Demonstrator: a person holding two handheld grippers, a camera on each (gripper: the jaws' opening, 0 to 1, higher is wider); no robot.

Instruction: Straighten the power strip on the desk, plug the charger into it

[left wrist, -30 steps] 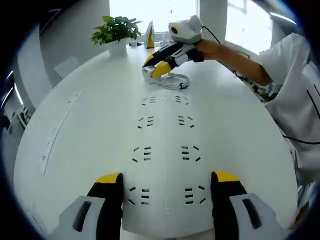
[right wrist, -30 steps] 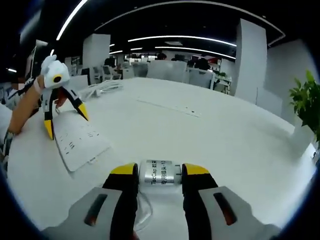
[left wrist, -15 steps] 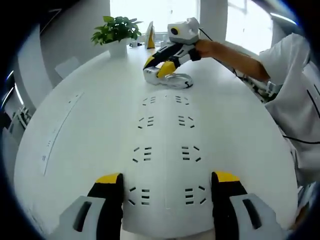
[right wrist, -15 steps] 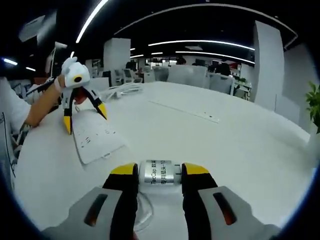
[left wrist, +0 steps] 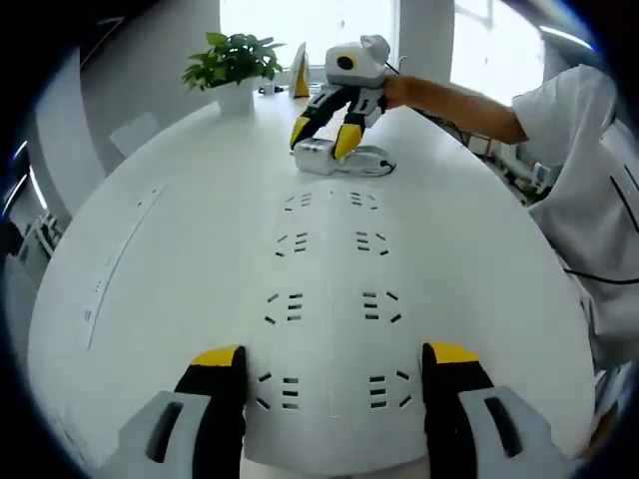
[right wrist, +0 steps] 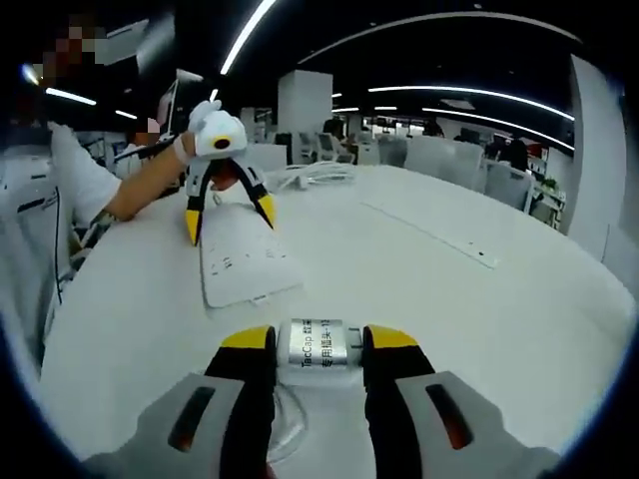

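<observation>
The white power strip [left wrist: 329, 299] lies flat on the white desk and runs away from me. Its near end sits between the wide-apart jaws of my left gripper [left wrist: 334, 364], which stand along its two sides. In the right gripper view that gripper [right wrist: 230, 225] straddles the far end of the power strip [right wrist: 245, 264]. My right gripper [right wrist: 319, 339] is shut on the silver charger [right wrist: 319, 346], whose white cable [right wrist: 285, 414] coils beneath. Beyond the strip's far end, the right gripper [left wrist: 324, 135] holds the charger [left wrist: 315, 153] low over the desk, beside the coiled cable [left wrist: 367, 160].
A potted plant [left wrist: 235, 65] and a yellow object [left wrist: 300, 70] stand at the desk's far edge. A person's white sleeve [left wrist: 589, 200] is at the right. A flush slot [left wrist: 120, 254] runs along the desk. More white cables [right wrist: 319, 175] lie farther off.
The right gripper has turned with the charger and cable, so it now faces along the power strip. The left gripper and the strip have not moved.
</observation>
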